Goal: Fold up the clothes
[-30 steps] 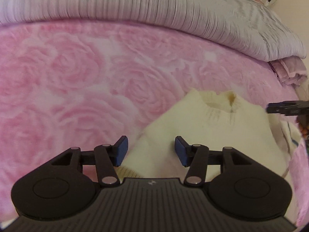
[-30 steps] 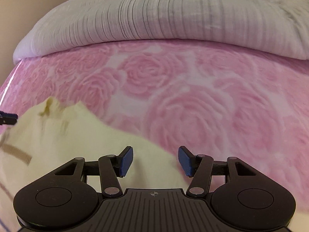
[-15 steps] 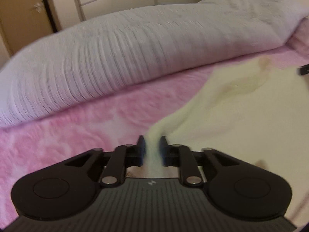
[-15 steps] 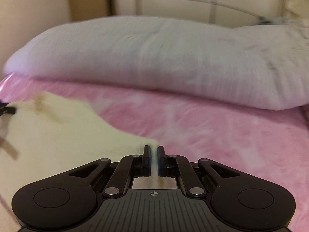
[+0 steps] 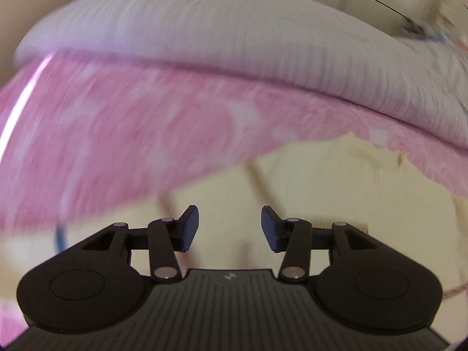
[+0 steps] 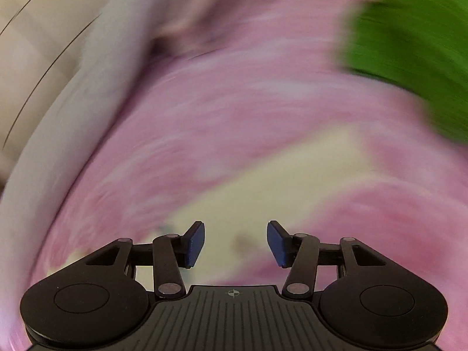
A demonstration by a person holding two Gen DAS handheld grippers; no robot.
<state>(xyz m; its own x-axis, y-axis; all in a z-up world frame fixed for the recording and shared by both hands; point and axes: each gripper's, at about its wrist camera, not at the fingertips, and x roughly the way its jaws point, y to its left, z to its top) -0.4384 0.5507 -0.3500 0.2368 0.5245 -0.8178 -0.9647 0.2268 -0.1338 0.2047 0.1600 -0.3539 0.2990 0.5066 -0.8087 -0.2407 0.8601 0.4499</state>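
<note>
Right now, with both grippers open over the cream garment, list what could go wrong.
1. Both views are motion-blurred, so the next grasp may miss the cream garment.
2. The left gripper and right gripper hold nothing; the fold may fall loose.
3. A green item lies nearby and could snag.

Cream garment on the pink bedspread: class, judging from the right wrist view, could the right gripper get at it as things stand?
Probably yes. The right gripper is open and the cream garment lies just beyond its fingers, nothing between, though the blur hides the gap.
</note>
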